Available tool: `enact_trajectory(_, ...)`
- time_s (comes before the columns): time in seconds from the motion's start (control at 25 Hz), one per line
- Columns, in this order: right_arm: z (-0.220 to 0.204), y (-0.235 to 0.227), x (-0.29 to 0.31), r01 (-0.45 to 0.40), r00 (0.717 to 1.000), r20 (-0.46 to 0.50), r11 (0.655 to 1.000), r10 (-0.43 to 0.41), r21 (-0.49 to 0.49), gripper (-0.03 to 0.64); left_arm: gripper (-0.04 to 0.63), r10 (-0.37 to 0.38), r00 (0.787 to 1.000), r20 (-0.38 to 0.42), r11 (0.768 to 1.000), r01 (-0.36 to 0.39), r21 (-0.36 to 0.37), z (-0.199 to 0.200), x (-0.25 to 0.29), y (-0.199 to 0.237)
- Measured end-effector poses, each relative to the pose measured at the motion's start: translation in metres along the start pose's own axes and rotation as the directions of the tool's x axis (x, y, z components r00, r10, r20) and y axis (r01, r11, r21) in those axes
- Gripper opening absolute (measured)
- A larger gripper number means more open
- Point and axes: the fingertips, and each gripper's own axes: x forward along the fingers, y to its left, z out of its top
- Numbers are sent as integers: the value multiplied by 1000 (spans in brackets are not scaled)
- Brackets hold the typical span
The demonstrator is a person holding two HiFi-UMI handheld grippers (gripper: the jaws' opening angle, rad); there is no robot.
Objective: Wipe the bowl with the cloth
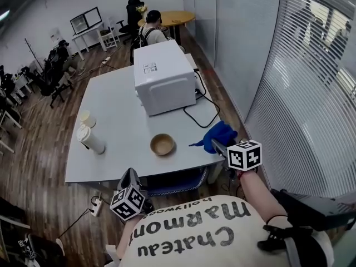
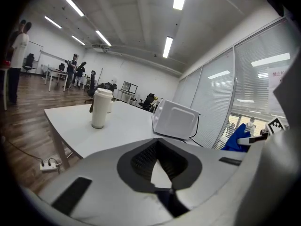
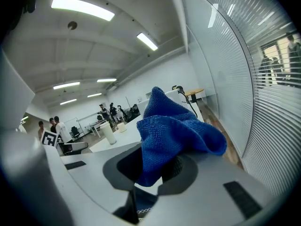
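Observation:
A round wooden bowl (image 1: pixel 163 144) stands near the front edge of the white table (image 1: pixel 117 110); I see it only in the head view. My right gripper (image 1: pixel 214 144) is shut on a blue cloth (image 1: pixel 218 133), held just right of the bowl above the table's front right corner. In the right gripper view the cloth (image 3: pixel 173 130) bunches up out of the jaws. My left gripper (image 1: pixel 131 175) hangs below the table's front edge, left of the bowl, shut with nothing in it (image 2: pixel 160 147).
A white microwave (image 1: pixel 163 77) sits at the back of the table, its black cable (image 1: pixel 201 109) trailing to the right. Two lidded cups (image 1: pixel 91 140) stand at the left. A glass wall with blinds (image 1: pixel 311 82) runs close on the right. People sit at far desks.

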Motion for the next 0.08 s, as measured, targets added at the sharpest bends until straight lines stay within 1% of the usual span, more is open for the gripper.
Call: enact_trajectory(0.08,-1,0,-4,0,1000,-1,1000,0,0,61,11,-4,1000,-3,1000,4,1,-1,-4,-4)
